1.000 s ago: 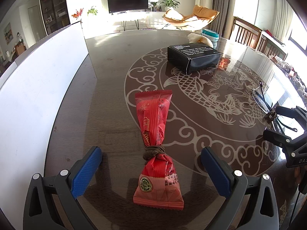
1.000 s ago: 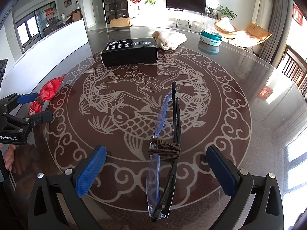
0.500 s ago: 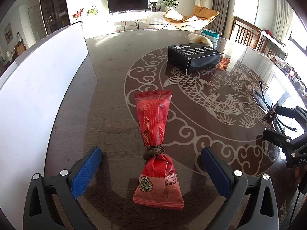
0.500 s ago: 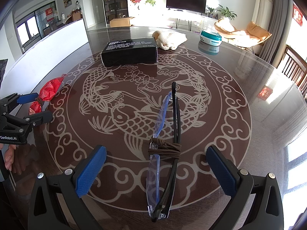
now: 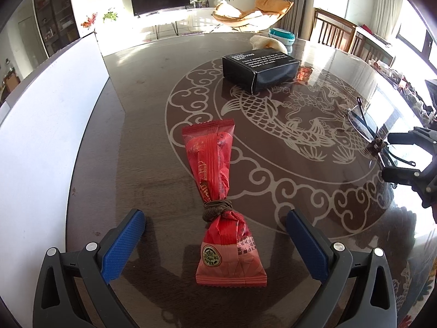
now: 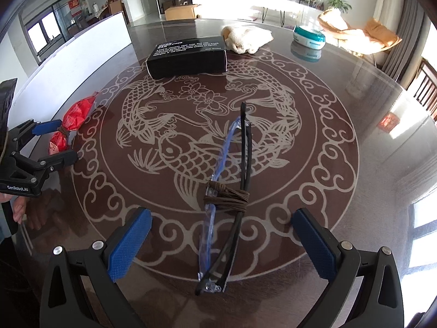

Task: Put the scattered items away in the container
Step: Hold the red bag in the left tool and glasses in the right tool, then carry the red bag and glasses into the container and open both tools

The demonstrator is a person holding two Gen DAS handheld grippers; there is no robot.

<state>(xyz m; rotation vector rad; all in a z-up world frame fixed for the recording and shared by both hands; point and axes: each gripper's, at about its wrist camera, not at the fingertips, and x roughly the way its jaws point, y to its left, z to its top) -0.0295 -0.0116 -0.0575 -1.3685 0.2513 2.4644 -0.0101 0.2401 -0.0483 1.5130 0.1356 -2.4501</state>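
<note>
A red snack packet [image 5: 215, 164], cinched by a brown cord, lies on the dark koi-pattern table [image 5: 153, 125]. My left gripper [image 5: 215, 218] is open, its blue pads either side of the packet's tied waist without touching. The right wrist view shows the same packet [image 6: 73, 117] between the left gripper [image 6: 58, 140] fingers. Folded glasses [image 6: 232, 180] wrapped with brown cord lie lengthwise between the pads of my open right gripper [image 6: 222, 216]. The left wrist view has the glasses [image 5: 363, 123] and right gripper [image 5: 393, 155] at far right.
A black box [image 6: 188, 56] sits at the far side of the pattern, with a cream cloth [image 6: 245, 38] and a teal round tin [image 6: 310, 37] behind it. A white panel [image 5: 41, 136] runs along the table's left edge. Chairs stand beyond the right edge.
</note>
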